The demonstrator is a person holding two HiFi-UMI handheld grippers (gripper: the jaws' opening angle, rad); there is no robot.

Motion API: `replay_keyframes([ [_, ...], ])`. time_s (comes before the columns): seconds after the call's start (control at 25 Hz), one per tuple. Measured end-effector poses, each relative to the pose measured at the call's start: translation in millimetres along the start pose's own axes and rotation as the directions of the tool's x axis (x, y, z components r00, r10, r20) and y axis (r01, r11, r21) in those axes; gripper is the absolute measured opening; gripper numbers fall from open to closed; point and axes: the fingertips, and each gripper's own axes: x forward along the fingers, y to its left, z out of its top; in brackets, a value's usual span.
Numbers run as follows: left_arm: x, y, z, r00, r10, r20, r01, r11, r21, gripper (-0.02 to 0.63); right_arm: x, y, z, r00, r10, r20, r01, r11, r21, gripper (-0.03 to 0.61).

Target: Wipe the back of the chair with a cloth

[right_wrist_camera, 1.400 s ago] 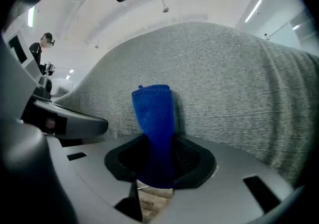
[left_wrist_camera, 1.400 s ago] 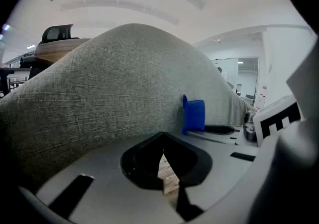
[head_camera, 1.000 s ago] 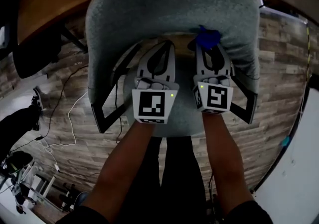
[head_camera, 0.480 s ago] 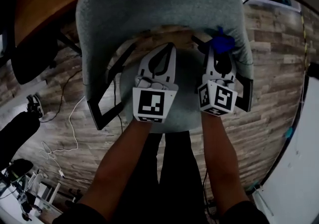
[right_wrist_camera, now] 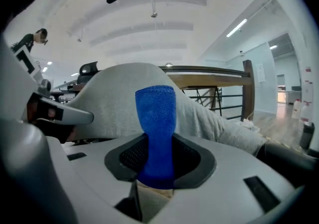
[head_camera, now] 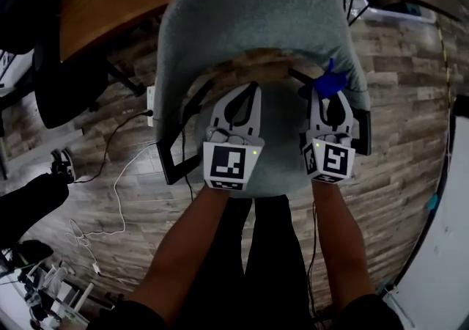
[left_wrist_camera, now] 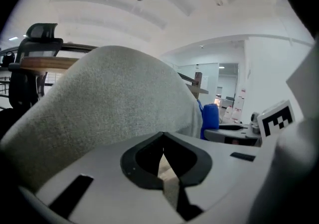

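at chair back [head_camera: 256, 20], right tool [head_camera: 327, 95] gripping cloth [right_wrist_camera: 156, 118]

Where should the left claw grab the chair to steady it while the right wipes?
Probably the backrest's left side edge, approached from the seat side: the curved shell ends in a free rim there, close to the left claw. Its jaws are together, so open first. The right claw holds the cloth.

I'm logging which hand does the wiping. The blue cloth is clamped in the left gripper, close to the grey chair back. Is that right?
Not quite: the blue cloth is clamped in the right gripper, close to the grey chair back. The right gripper view shows it standing up between that gripper's jaws. The left gripper is shut with nothing in it.
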Motion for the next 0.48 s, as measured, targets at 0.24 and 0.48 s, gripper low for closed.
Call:
replay_keyframes([
  [0.24, -52.8, 25.3, 41.5, 0.999, 0.036, 0.030, -0.036, 0.999, 0.024, 0.003, -37.8, 35.8, 56.0, 0.996, 0.090, 0.004, -0.089, 0.990, -0.113, 0.135],
  [0.48, -121.6, 15.8, 95.1, 1.000, 0.001, 0.030, -0.003, 0.998, 0.058, 0.003, -88.3, 75.4, 122.4, 0.993, 0.119, 0.009, -0.119, 0.991, -0.065, 0.135],
])
